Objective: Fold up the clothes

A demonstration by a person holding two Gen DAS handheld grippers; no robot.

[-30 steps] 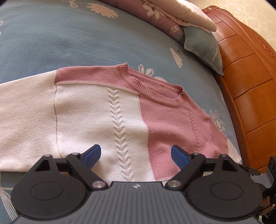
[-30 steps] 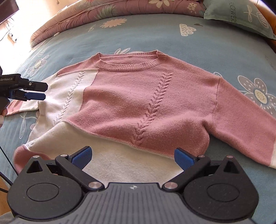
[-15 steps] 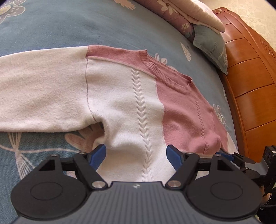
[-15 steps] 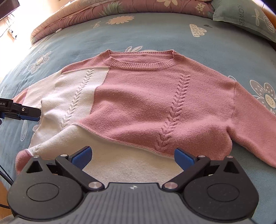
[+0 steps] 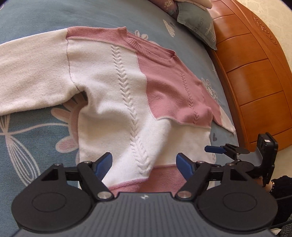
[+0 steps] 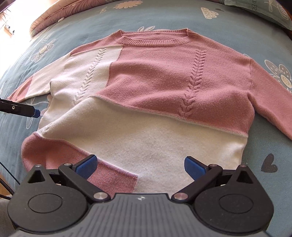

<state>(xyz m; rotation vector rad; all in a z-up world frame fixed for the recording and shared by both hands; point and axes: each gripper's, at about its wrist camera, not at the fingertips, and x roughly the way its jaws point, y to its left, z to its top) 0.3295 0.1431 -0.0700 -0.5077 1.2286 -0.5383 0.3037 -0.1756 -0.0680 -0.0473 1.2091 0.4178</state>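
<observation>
A pink and white knitted sweater (image 5: pixel 127 87) lies flat and face up on the bed, both sleeves spread out; it fills the right wrist view (image 6: pixel 164 87) too. My left gripper (image 5: pixel 144 162) is open and empty, just above the sweater's pink hem at its left side. My right gripper (image 6: pixel 140 165) is open and empty over the hem near the middle. The right gripper also shows at the right of the left wrist view (image 5: pixel 237 153). A left fingertip (image 6: pixel 35 113) shows at the left of the right wrist view.
The bed has a blue floral sheet (image 5: pixel 27 138). A grey-green pillow (image 5: pixel 199 23) and a folded pink quilt (image 6: pixel 73 11) lie at the head. An orange wooden bed frame (image 5: pixel 259 76) runs along the right side.
Both grippers have drawn back toward the hem, so the pink bottom band now shows. The left gripper swung back to the right. Both stayed open.
</observation>
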